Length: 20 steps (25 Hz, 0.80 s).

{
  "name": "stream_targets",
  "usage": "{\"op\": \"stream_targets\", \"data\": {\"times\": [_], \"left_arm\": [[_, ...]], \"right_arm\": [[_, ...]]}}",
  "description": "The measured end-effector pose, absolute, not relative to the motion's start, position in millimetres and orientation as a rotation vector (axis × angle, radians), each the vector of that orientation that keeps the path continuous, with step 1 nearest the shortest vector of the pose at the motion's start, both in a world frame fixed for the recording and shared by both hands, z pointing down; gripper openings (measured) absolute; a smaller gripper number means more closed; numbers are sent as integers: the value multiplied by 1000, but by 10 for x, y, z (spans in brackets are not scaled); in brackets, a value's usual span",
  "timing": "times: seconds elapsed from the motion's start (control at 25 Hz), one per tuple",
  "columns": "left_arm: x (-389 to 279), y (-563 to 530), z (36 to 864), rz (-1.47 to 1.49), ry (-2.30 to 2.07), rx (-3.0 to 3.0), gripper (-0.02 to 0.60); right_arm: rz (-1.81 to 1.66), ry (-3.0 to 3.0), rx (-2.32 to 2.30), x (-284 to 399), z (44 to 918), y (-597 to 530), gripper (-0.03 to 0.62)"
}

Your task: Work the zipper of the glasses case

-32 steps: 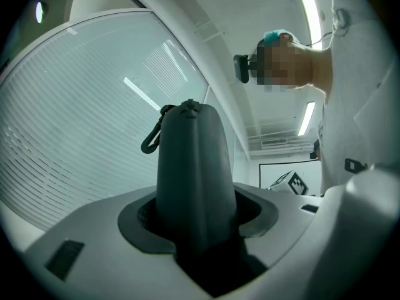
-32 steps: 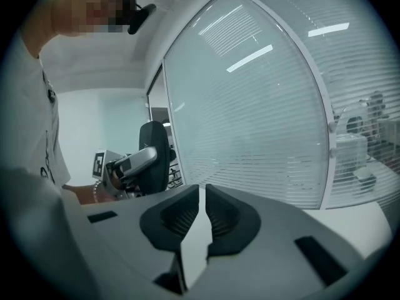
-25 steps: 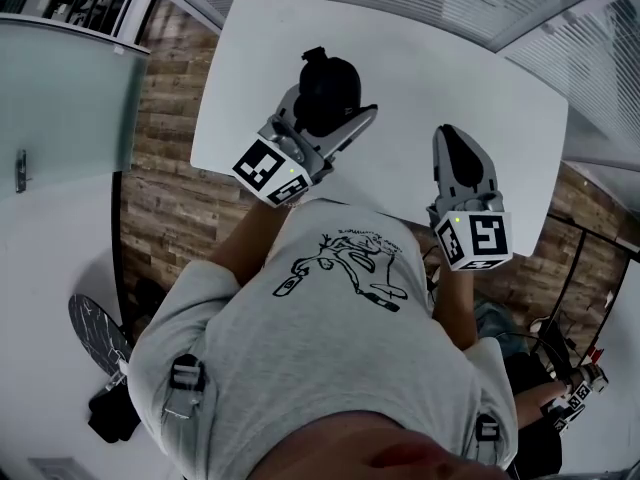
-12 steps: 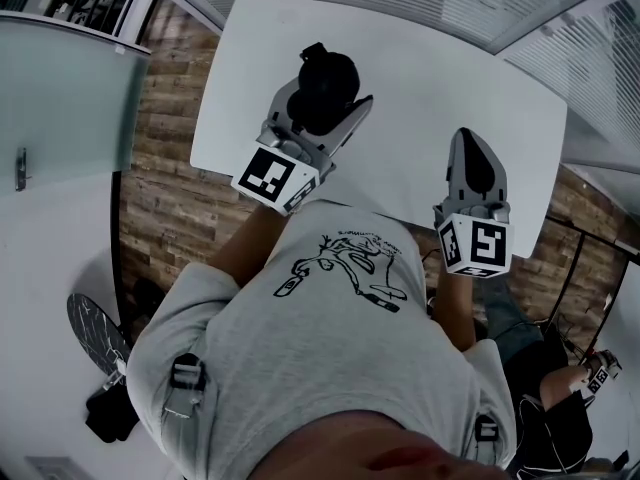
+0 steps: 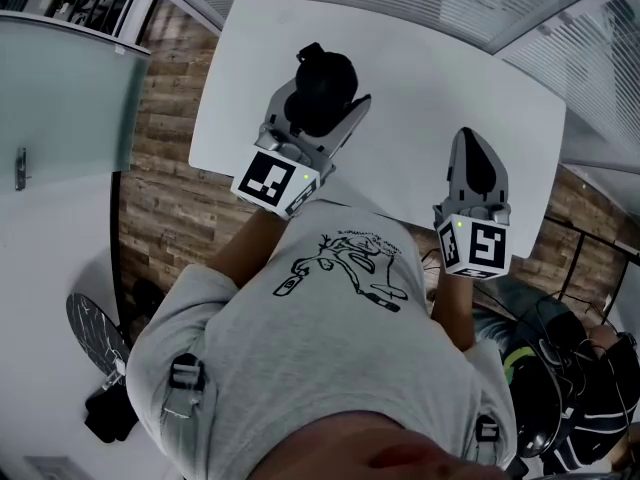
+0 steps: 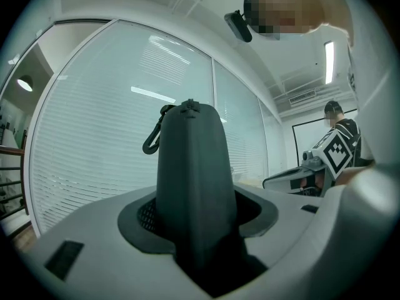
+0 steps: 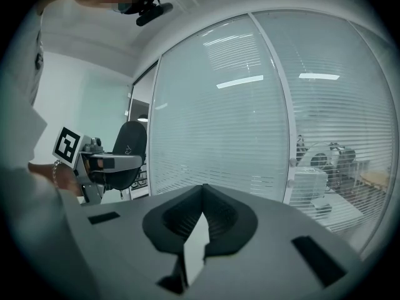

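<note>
A black glasses case (image 5: 325,86) stands upright over the white table (image 5: 430,78), with my left gripper (image 5: 321,110) shut on its lower part. In the left gripper view the case (image 6: 192,180) rises between the two pads, and a small black loop (image 6: 152,140) hangs at its upper left. The zipper itself cannot be made out. My right gripper (image 5: 472,146) is off to the right, apart from the case, shut with nothing in it. In the right gripper view its jaws (image 7: 201,192) meet at the tips.
The table's near edge (image 5: 300,196) runs just in front of the person's body. Wooden floor (image 5: 165,198) shows to the left, with a black bag (image 5: 110,413) on the pale floor. Glass walls with blinds (image 7: 250,117) surround the spot. Another person (image 5: 570,388) is at the lower right.
The right gripper's jaws have closed and it has drifted a little right and toward the person. The left gripper, still holding the case, has tilted slightly.
</note>
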State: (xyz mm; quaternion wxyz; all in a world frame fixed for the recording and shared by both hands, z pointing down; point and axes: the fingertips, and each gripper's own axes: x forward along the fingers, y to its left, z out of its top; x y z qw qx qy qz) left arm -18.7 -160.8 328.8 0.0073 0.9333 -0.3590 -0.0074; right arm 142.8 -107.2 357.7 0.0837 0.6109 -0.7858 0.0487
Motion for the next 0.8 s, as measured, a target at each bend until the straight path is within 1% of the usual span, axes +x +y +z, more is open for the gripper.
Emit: {"op": "stream_targets", "data": {"times": [0.8], "left_arm": [[-92, -1631, 3303, -13, -1110, 2905, 252]], "right_arm": [[134, -2349, 1818, 1494, 3560, -1116, 5]]}}
